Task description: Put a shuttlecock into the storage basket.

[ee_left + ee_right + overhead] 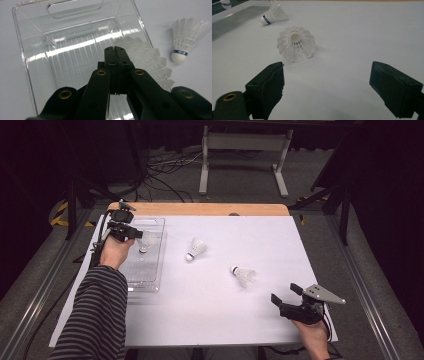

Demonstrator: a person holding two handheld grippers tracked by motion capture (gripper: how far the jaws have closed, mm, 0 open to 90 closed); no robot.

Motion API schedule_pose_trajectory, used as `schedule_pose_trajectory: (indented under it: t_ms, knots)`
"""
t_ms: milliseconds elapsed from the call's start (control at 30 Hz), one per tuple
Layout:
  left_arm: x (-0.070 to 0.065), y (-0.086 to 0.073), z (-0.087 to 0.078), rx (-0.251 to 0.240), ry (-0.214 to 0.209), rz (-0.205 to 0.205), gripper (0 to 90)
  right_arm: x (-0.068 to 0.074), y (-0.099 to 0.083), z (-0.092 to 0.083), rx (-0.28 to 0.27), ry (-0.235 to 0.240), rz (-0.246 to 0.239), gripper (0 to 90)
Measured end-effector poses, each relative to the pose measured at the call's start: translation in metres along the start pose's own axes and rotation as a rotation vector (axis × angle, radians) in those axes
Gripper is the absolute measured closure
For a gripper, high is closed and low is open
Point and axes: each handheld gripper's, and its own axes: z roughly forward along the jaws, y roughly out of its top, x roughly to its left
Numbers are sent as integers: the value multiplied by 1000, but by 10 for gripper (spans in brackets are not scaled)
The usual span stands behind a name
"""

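High view: white counter [210, 310] with a clear plastic tray [155, 227] at its left side, three shuttlecocks, and both grippers.
Left gripper [134, 233]: over the tray's far half, carried by a hand on a striped sleeve [95, 315].
Left fingers: pressed together, seen in the left gripper view [115, 53]; they appear to pinch the feather edge of a shuttlecock, though the contact is hidden behind them.
Held shuttlecock [146, 242]: over the tray, white skirt fanning out to the right of the closed fingers in the left gripper view [150, 62].
Tray: transparent, ribbed floor, handle slot at the far end [72, 10].
Middle shuttlecock [196, 248]: lying on its side on the counter just right of the tray, cork with a blue band [183, 42].
Right shuttlecock [243, 275]: on the counter between the middle one and the right gripper, skirt facing that gripper [295, 43].
Right gripper [286, 294]: near the counter's right front corner, low over the counter.
Right fingers: spread wide, nothing between them [272, 85].
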Motion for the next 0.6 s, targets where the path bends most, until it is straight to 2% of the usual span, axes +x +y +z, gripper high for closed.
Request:
schedule_pose_trajectory:
  t_ms: [200, 400, 533, 600]
  knots:
    - [6, 1, 13, 43, 40, -3, 899, 0, 1, 0, -5, -4, 1, 131]
    - [7, 3, 21, 54, 41, -28, 897, 0, 1, 1, -1, -3, -1, 131]
    - [5, 3, 24, 59, 62, -16, 895, 0, 1, 0, -6, -1, 1, 131]
    - [6, 3, 26, 66, 57, -13, 892, 0, 1, 1, -4, 1, 2, 131]
